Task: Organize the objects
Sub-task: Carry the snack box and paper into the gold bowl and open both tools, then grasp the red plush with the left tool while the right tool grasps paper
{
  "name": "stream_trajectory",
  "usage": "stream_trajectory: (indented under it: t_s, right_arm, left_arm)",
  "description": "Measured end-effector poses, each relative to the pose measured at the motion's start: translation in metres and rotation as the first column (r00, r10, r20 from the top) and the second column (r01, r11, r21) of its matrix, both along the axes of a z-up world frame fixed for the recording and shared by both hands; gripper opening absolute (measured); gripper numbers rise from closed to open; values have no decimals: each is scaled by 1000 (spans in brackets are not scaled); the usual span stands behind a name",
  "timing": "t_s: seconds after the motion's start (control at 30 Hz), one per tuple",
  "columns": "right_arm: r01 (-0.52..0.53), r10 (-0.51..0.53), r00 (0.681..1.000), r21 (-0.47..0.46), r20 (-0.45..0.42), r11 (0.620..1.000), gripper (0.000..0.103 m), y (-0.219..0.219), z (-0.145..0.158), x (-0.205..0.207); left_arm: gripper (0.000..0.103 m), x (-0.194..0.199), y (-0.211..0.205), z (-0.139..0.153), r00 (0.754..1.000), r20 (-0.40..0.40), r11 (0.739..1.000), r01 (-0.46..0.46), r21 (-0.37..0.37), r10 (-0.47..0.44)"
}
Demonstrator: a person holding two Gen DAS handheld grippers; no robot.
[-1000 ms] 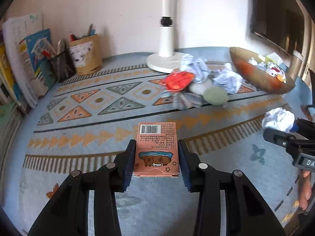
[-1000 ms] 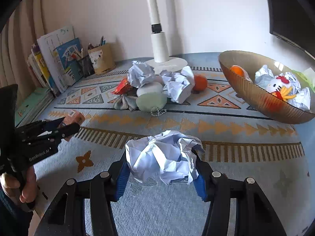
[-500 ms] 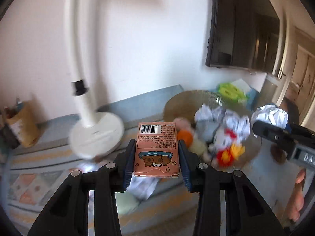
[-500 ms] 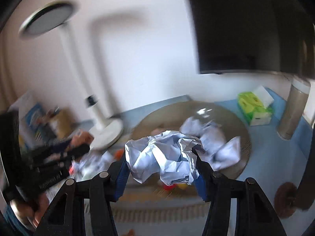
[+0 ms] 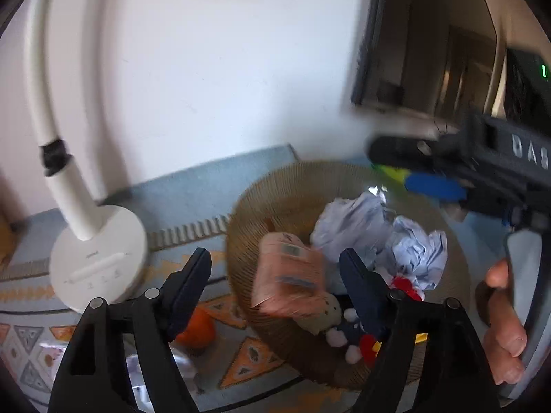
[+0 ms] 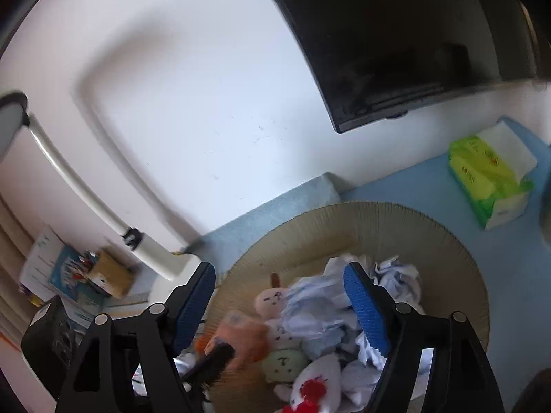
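My left gripper (image 5: 275, 275) is open above the brown ribbed bowl (image 5: 275, 189). The pink carton (image 5: 289, 275) is blurred between the open jaws, falling into the bowl. My right gripper (image 6: 280, 297) is open over the same bowl (image 6: 396, 216). Crumpled white paper (image 6: 320, 309) lies in the bowl under it, with small plush toys (image 6: 275, 304) beside it. The carton also shows blurred in the right wrist view (image 6: 241, 334). The right gripper shows in the left wrist view (image 5: 430, 172).
A white lamp base (image 5: 100, 265) stands left of the bowl with an orange ball (image 5: 196, 327) near it. A green tissue box (image 6: 489, 175) sits right of the bowl. A dark screen (image 6: 396, 34) hangs on the wall. Books and a pen holder (image 6: 110, 268) stand far left.
Both grippers moved over the bowl and opened. The carton left the left jaws and the paper ball left the right jaws and dropped into the bowl.
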State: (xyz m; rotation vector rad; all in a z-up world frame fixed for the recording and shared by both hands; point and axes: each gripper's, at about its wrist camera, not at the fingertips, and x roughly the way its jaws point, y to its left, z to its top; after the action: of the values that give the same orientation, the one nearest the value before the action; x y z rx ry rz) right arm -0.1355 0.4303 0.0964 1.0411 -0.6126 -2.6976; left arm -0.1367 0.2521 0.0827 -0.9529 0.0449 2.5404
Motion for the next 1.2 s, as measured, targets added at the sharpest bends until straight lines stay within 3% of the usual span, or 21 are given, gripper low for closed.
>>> stream_trajectory:
  t_s: [0.07, 0.23, 0.3, 0.4, 0.5, 0.6, 0.67, 0.83, 0.97, 1.07, 1.2]
  right_arm:
    - [1, -1, 1000, -23, -6, 1000, 81, 5, -4, 17]
    - [8, -6, 998, 35, -59, 999, 81, 0, -3, 74]
    - [-1, 8, 993, 53, -120, 999, 89, -12, 5, 102]
    - [-28, 45, 979, 89, -197, 996, 96, -41, 13, 138]
    - [-29, 58, 966, 114, -253, 993, 100, -75, 10, 171]
    - [-26, 52, 967, 108, -250, 994, 103, -102, -16, 185]
    - [-36, 62, 978, 136, -198, 990, 103, -122, -40, 184]
    - [-15, 46, 994, 304, -94, 953, 103, -163, -87, 166]
    - [23, 6, 997, 379, -76, 925, 103, -172, -112, 165]
    - [87, -40, 992, 440, -116, 894, 103, -177, -109, 170]
    - [85, -20, 991, 496, -134, 864, 103, -186, -110, 174]
  left_arm:
    - [75, 13, -15, 7, 1000, -27, 1000, -16, -9, 15]
    - [75, 56, -83, 21, 992, -67, 994, -106, 28, 108]
    - [82, 81, -121, 26, 977, -106, 983, -183, 21, 184]
    - [103, 116, -176, 26, 936, -161, 949, -317, 1, 313]
    - [102, 138, -224, 16, 896, -163, 906, -423, -29, 413]
    - [102, 146, -257, -18, 873, -133, 856, -487, -172, 469]
    - [102, 151, -273, -41, 865, -111, 836, -502, -219, 490]
    - [102, 157, -286, -61, 864, -71, 843, -501, -197, 498]
    - [102, 155, -287, -65, 877, -37, 860, -477, -180, 479]
    - [102, 158, -286, -65, 882, -24, 868, -468, -165, 471]
    - [102, 163, -291, -62, 883, -33, 875, -469, -118, 468]
